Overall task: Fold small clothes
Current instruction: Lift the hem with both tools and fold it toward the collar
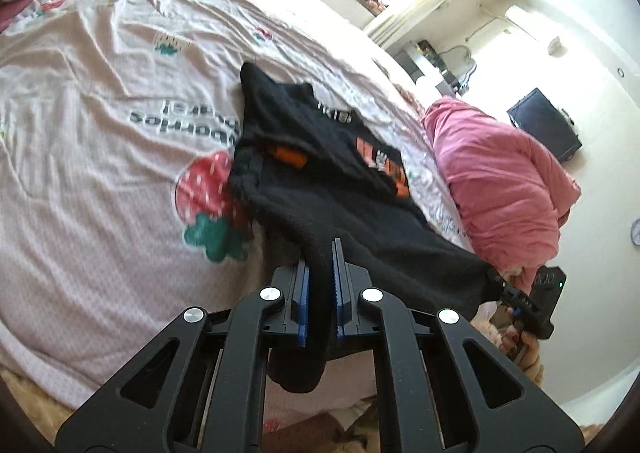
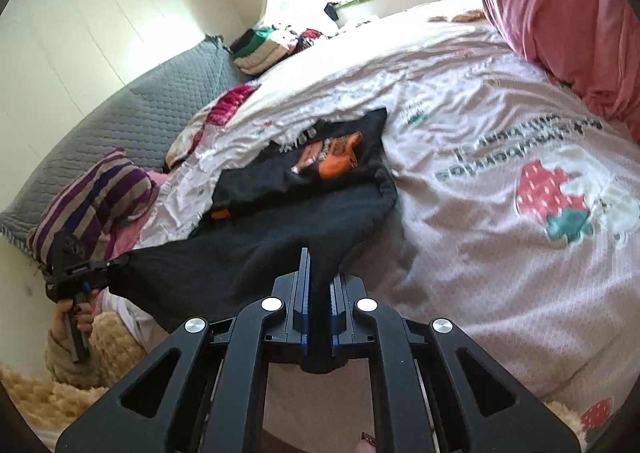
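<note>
Left gripper [image 1: 320, 265] clamped tight on the near hem of the black sweatshirt [image 1: 320, 173], a fold of cloth hanging down between its blue pads [image 1: 303, 293]. Right gripper [image 2: 318, 277] likewise pinched shut on the same hem at the other corner. Hem stretched taut and lifted between both; the rest of the sweatshirt, with orange print, lies on the pink strawberry-print bedsheet [image 1: 100, 173]. Pink duvet [image 1: 500, 181] bunched beside it. Striped pillow [image 2: 92, 197] near the grey quilted headboard [image 2: 152, 105].

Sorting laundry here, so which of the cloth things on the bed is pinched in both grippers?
The black garment with orange print; left gripper and right gripper both clamp its near edge. The pink quilt lies untouched.
</note>
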The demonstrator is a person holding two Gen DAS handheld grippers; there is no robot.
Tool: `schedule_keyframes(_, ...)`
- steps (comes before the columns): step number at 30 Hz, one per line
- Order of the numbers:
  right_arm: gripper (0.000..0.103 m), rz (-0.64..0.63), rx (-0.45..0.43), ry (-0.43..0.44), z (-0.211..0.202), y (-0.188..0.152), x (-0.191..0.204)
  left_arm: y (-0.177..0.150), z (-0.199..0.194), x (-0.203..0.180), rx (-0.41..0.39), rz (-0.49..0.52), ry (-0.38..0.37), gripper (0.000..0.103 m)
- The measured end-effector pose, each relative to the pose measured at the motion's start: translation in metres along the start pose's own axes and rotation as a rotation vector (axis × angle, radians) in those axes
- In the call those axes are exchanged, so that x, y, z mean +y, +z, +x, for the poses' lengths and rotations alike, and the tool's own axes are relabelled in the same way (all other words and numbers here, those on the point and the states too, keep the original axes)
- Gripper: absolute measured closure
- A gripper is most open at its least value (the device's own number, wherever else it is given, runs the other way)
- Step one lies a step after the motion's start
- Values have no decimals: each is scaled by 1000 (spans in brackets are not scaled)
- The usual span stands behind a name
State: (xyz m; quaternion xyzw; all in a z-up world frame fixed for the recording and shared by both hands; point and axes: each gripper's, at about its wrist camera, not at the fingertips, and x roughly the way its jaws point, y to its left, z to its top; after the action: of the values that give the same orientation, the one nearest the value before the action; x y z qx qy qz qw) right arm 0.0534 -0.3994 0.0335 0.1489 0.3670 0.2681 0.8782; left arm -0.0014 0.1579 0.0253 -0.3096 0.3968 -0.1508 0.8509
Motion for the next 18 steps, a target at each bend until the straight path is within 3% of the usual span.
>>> schedule_keyframes(12,97,-3,-77,-11,10,36,5,28,-3,-5,-76,36,50,100)
schedule_keyframes(18,97,-52,-98,-72,21,55,13,39,2,-11,-97,74,99,100)
